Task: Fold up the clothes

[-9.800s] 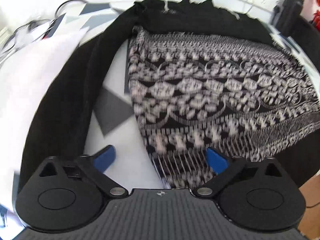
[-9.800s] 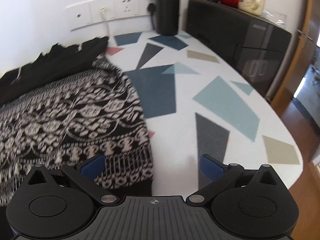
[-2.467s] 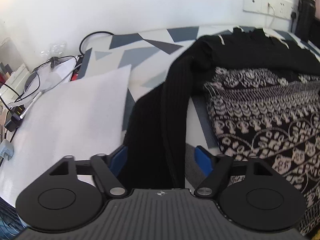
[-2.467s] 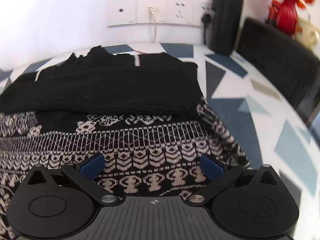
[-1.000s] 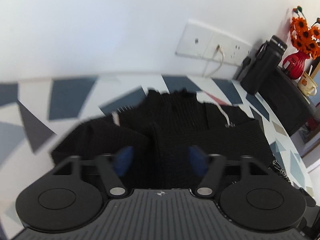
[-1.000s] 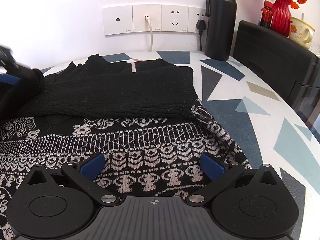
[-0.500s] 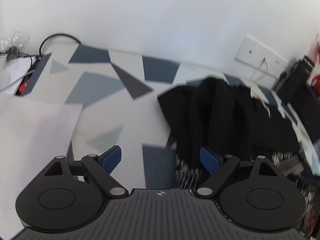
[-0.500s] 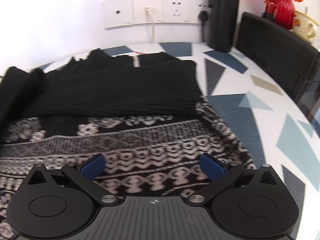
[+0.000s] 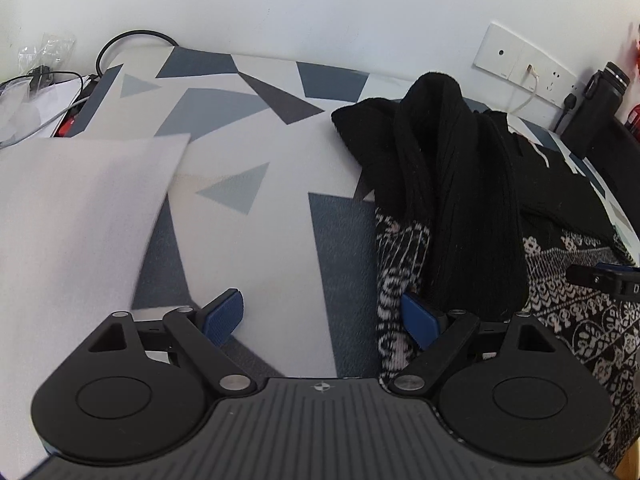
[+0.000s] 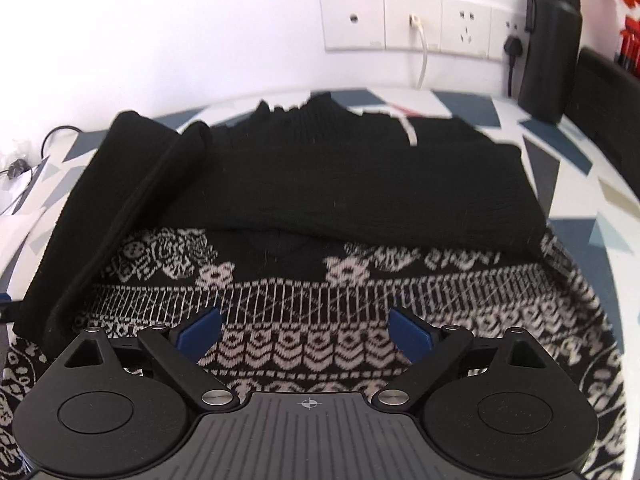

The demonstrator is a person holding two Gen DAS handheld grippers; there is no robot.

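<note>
Under your right gripper, jaws wide and holding nothing, lies the patterned band of the sweater, spread flat on the table; your left gripper is just as wide and empty, hanging over bare tabletop with its right finger just beside the sweater's left edge. Judge the knit as soft, thick and limp, light enough to lift but sure to sag and drag, so pinch through a hem or a side edge, both layers at once, and not the flat middle. Just beyond, the black sleeve is heaped in ridges along that left edge and could slide off if you tug the body. To the left you have open tabletop up to the white sheet, good room for your left hand. Farther back the black upper half reaches near the wall sockets, cable and flask, so keep folds coming toward you
</note>
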